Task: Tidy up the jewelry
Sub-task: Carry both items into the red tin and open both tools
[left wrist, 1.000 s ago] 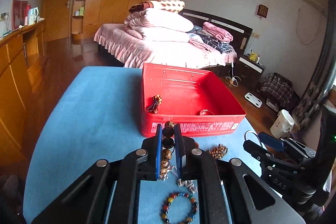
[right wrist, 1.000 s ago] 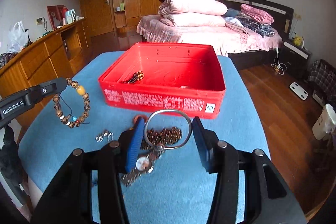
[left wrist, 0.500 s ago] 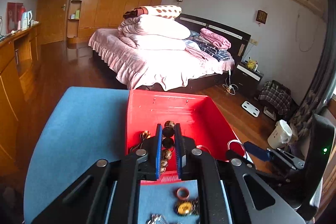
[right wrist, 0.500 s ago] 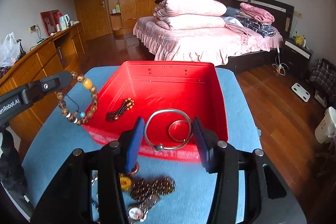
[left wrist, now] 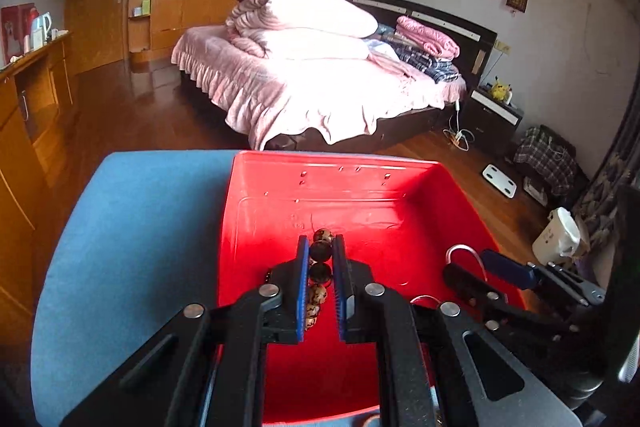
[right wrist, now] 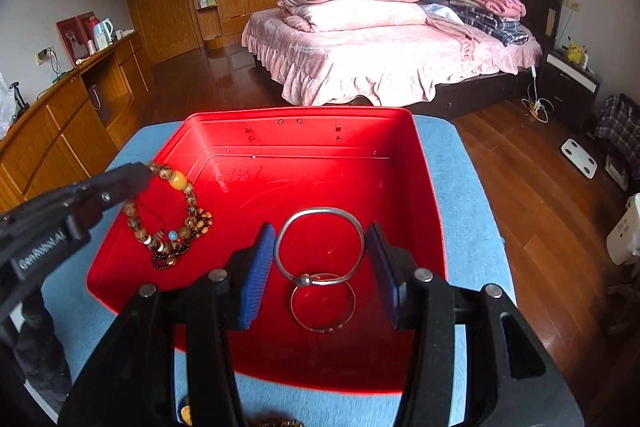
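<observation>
- Right now your beaded bracelet hangs over the left part of the red box, pinched by its upper beads in your left gripper, whose blue pads are clenched on the strand
- Seen from the right wrist camera, the bracelet's lower loop dangles just above, or touching, a dark bead string lying on the box floor; you cannot tell which
- Your silver bangle sits upright between the pads of your right gripper; the jaws stand wide and meet the ring at its sides, so it is grasped, held over the box's near half
- A second, thinner ring lies flat on the red floor just beneath the bangle
- The box rests on a blue table cover, and the right gripper shows at the box's right side in the left wrist view
- Beyond it stands a pink bed piled with folded quilts
</observation>
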A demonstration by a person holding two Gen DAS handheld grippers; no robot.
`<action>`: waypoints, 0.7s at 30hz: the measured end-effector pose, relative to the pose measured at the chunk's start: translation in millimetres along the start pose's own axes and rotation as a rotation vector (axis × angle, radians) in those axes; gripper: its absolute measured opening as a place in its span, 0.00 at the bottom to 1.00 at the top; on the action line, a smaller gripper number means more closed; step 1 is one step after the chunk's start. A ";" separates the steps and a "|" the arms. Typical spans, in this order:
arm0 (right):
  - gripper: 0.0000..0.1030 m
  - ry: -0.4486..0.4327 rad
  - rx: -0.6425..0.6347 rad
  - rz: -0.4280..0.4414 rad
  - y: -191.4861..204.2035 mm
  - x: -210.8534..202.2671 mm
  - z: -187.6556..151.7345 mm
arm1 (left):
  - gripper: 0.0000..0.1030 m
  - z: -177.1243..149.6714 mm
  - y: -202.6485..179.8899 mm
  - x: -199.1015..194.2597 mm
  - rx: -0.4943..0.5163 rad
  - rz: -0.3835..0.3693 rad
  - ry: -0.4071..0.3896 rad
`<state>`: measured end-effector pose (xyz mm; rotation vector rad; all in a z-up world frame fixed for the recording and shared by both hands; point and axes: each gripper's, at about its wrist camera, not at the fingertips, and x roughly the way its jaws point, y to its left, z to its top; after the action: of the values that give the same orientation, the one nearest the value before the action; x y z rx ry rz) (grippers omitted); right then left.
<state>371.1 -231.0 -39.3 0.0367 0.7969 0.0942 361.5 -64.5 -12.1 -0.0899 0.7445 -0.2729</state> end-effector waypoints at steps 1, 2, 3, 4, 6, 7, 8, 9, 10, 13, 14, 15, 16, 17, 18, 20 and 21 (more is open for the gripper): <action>0.44 0.002 0.001 0.002 -0.1 2.6 0.3 | 0.11 -1.1 1.3 6.1 0.003 0.009 0.009; 0.44 0.003 0.000 0.004 0.1 5.2 1.3 | 0.11 -2.7 2.6 9.4 0.006 0.014 0.013; 0.44 0.004 0.000 0.003 -0.3 8.0 2.6 | 0.11 -2.2 3.0 13.0 0.009 0.017 0.016; 0.44 0.006 0.001 0.003 -0.4 10.2 3.7 | 0.11 -3.1 3.8 17.2 0.012 0.021 0.021; 0.44 0.006 0.001 0.006 0.0 14.4 5.7 | 0.11 -2.0 5.4 23.6 0.012 0.025 0.028; 0.44 0.007 0.000 0.005 -0.2 15.7 6.8 | 0.11 -2.7 5.8 26.8 0.013 0.028 0.032; 0.44 0.008 0.000 0.005 -0.2 17.1 7.3 | 0.11 -3.0 5.9 29.3 0.016 0.031 0.033; 0.44 0.008 -0.001 0.006 -0.4 17.1 7.5 | 0.11 -3.4 6.3 32.5 0.019 0.035 0.037; 0.45 0.009 -0.001 0.006 -0.6 18.6 8.1 | 0.11 -4.2 6.7 35.9 0.020 0.037 0.043; 0.46 0.009 -0.001 0.006 -2.7 21.5 10.2 | 0.11 -4.7 7.5 42.0 0.023 0.039 0.056; 0.52 0.009 0.004 0.004 -2.4 21.0 11.3 | 0.11 -5.3 7.7 42.8 0.026 0.040 0.059; 0.57 0.004 0.010 -0.001 -3.5 21.6 11.9 | 0.11 -5.3 7.9 42.6 0.026 0.037 0.061; 0.59 -0.005 0.010 -0.006 -3.8 21.2 11.9 | 0.15 -5.7 7.7 39.8 0.026 0.036 0.053; 0.59 -0.008 0.006 -0.011 -4.1 21.2 12.2 | 0.19 -5.8 7.2 38.6 0.029 0.042 0.049; 0.59 -0.013 0.006 -0.012 -4.3 20.5 12.1 | 0.28 -4.2 6.6 38.7 0.032 0.050 0.047; 0.59 -0.026 0.013 0.002 -5.2 18.1 11.1 | 0.32 -5.9 7.5 37.4 0.032 0.057 0.043; 0.59 -0.031 0.012 0.005 -6.1 16.3 9.5 | 0.32 -7.3 8.1 36.4 0.031 0.061 0.043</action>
<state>389.7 -235.5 -44.7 0.0519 0.7662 0.0933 383.8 -66.6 -42.8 -0.0319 0.7840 -0.2289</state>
